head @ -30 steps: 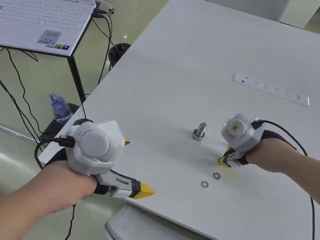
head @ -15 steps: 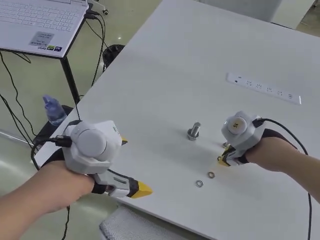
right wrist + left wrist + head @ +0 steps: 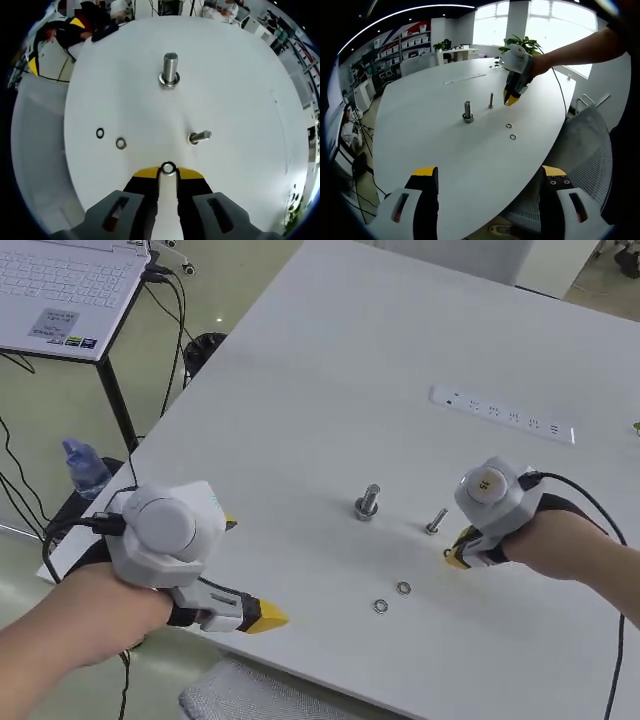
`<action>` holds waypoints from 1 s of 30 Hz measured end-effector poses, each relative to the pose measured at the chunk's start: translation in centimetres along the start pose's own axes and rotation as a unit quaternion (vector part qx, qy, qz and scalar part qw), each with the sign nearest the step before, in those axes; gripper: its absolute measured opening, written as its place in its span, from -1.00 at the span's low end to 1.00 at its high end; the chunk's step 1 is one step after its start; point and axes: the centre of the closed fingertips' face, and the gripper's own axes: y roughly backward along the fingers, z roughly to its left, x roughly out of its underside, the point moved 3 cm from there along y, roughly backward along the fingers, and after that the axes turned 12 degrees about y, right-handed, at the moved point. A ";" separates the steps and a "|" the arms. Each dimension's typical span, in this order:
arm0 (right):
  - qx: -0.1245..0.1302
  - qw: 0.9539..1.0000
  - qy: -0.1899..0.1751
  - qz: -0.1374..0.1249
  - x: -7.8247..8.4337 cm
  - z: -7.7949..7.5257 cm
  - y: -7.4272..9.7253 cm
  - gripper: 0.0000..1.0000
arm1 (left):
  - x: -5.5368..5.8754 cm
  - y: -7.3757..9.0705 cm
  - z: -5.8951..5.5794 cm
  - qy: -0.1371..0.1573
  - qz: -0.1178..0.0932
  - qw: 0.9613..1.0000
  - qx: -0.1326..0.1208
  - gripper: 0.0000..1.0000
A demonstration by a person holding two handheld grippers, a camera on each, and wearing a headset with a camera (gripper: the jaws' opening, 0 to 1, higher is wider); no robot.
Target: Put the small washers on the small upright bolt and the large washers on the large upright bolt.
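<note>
Right tool (image 3: 457,558): pinched tight on one washer (image 3: 168,168), gripped by its rim so the hole sits clear beyond the tips. I'd guess that is so it can drop straight over a thread.
Held washer: at the very tips, just beside the small bolt (image 3: 200,136), not yet on it.
Small bolt: standing on the bench (image 3: 330,370), its shank bare as far as I can see.
Large bolt (image 3: 170,69): standing a bit further off; I can't tell whether anything rings its base.
Loose washers (image 3: 403,588): two lying flat, close together, on the near side of the bolts.
Left tool (image 3: 488,175): jaws wide, nothing in them, held at the bench's near edge, well apart from the bolts and out of the way.
</note>
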 end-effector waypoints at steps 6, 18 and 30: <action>0.011 1.000 -0.015 -0.018 -0.7 -1.5 1.1 -0.73 | 0.0 0.1 0.2 0.002 -0.002 1.000 -0.003 0.71; 0.030 0.999 -0.001 -0.025 -2.9 -3.0 2.9 -0.73 | 0.6 0.2 0.3 0.005 0.001 1.000 -0.002 0.69; 0.031 0.999 0.009 -0.023 -4.0 -3.0 3.2 -0.73 | 0.7 0.1 0.7 0.005 0.004 1.000 -0.005 0.66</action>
